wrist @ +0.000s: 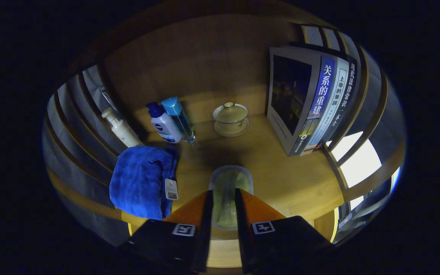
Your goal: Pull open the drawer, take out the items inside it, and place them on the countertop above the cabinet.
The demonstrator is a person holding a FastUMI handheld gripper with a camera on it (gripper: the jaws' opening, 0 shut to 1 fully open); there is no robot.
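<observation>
My gripper [224,193] hangs over the wooden countertop [281,175] with its fingers closed against the two sides of a pale green item [230,177] with a greyish rim. The item sticks out a little ahead of the fingertips and runs back between them. Its underside is hidden, so I cannot tell whether it rests on the countertop or hangs just above it. A dark shadow lies on the wood just beyond it.
A folded blue towel [139,183] with a tag lies left of the fingers. Behind it stand a white pump bottle [122,130], a white blue-capped bottle [164,124] and a clear blue bottle [180,118]. A lidded tea bowl [230,119] sits straight ahead; upright books [311,103] stand at the right.
</observation>
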